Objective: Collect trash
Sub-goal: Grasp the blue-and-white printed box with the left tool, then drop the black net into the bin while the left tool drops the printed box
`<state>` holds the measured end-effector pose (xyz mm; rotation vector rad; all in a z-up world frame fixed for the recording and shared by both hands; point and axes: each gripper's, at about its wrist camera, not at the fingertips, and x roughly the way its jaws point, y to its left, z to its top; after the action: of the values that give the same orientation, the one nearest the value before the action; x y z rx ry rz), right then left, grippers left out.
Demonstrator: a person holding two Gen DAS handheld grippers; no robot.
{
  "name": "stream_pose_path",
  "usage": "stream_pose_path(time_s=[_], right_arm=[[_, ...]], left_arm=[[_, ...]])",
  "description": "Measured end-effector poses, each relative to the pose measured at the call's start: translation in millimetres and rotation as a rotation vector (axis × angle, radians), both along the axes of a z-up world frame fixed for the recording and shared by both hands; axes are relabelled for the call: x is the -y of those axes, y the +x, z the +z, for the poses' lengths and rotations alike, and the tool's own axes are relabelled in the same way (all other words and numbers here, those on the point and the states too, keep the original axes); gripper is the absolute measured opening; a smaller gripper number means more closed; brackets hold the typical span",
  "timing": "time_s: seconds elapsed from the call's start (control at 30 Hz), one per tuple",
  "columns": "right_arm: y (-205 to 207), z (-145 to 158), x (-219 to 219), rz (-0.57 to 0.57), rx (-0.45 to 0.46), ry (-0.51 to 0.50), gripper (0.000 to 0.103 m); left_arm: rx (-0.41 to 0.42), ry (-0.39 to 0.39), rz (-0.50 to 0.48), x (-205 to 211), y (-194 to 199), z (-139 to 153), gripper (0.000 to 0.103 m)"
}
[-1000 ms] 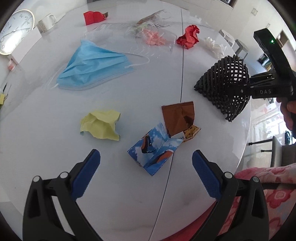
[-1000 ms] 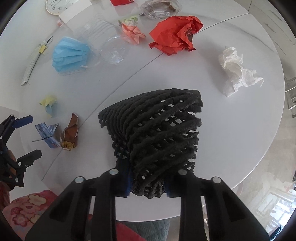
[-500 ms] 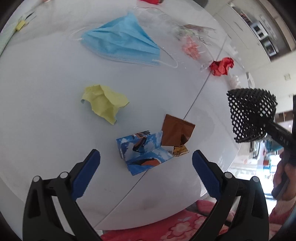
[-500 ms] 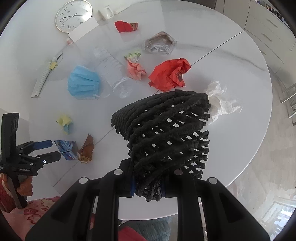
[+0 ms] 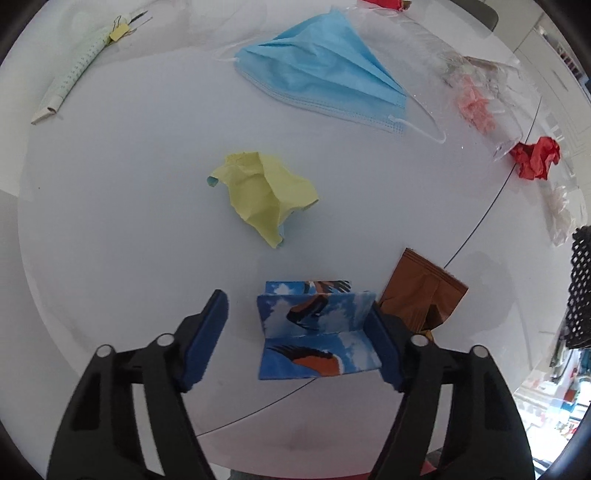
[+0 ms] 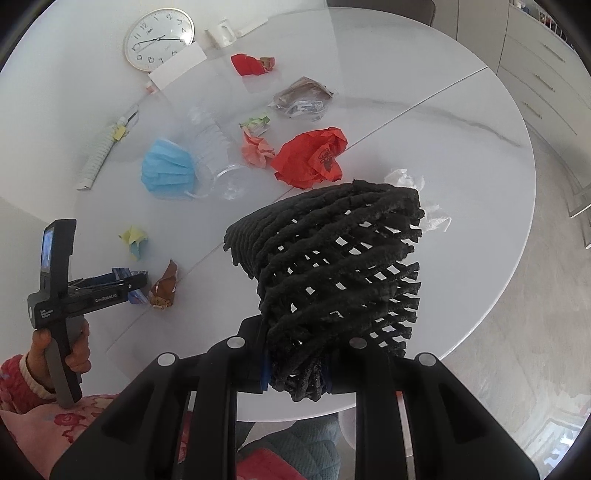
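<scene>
My left gripper (image 5: 295,306) points down at the white round table (image 5: 129,240), its jaws closing around a folded blue bird-print paper (image 5: 314,332). The right pad touches the paper's edge; the left pad is still apart from it. A brown wrapper (image 5: 421,295) lies just right of the paper and a crumpled yellow paper (image 5: 264,195) lies beyond it. My right gripper (image 6: 295,369) is shut on the rim of a black mesh basket (image 6: 332,266), held above the table's near edge. In the right wrist view the left gripper (image 6: 133,284) sits at the far left.
More litter lies further back: a blue face mask (image 5: 325,70), a clear plastic bottle (image 5: 480,74), red crumpled paper (image 6: 310,157), a pink scrap (image 6: 255,149), white tissue (image 6: 406,181) and a brown packet (image 6: 303,98). A clock (image 6: 159,38) and mug (image 6: 221,33) stand at the far rim.
My left gripper rolled, dropped towards the table and narrowed its jaws around the blue paper. My right gripper rose and drew back with the basket.
</scene>
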<state>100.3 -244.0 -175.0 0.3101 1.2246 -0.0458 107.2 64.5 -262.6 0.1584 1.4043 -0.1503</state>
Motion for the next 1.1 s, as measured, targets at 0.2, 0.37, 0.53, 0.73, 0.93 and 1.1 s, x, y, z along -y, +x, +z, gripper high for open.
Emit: stream_pose_path(time_s=[0.2,0.37,0.53,0.73,0.93,1.1], right_arm=[[-16.1,4.3,12.1,-0.02,0.021,0.01,0.021],[-35.1,9.0,22.5,-0.049,0.04,0.02,0.022],[-71.6,13.5,38.4,-0.094,0.044,0.023,0.022],[-136.9,9.1,69.6,-0.208,0.012,0.014,0.022],[-197.2,-13.6,100.5,-0.323,-0.053,-0.001,0.022],[-224.5,-54.0,109.5,-0.337,-0.111,0.017,0.022]], left_arm=[[0.029,-0.01,-0.024,3.5,-8.8,4.5,0.049],[0.057,-0.025,-0.03,2.3,-13.9,29.9,0.049],[0.125,-0.05,-0.196,38.7,-34.8,84.3,0.049],[0.11,-0.175,-0.548,145.3,-93.1,118.9,0.049],[-0.005,-0.247,-0.866,242.5,-163.7,99.5,0.049],[-0.057,-0.229,-0.958,277.9,-194.8,79.7,0.049]])
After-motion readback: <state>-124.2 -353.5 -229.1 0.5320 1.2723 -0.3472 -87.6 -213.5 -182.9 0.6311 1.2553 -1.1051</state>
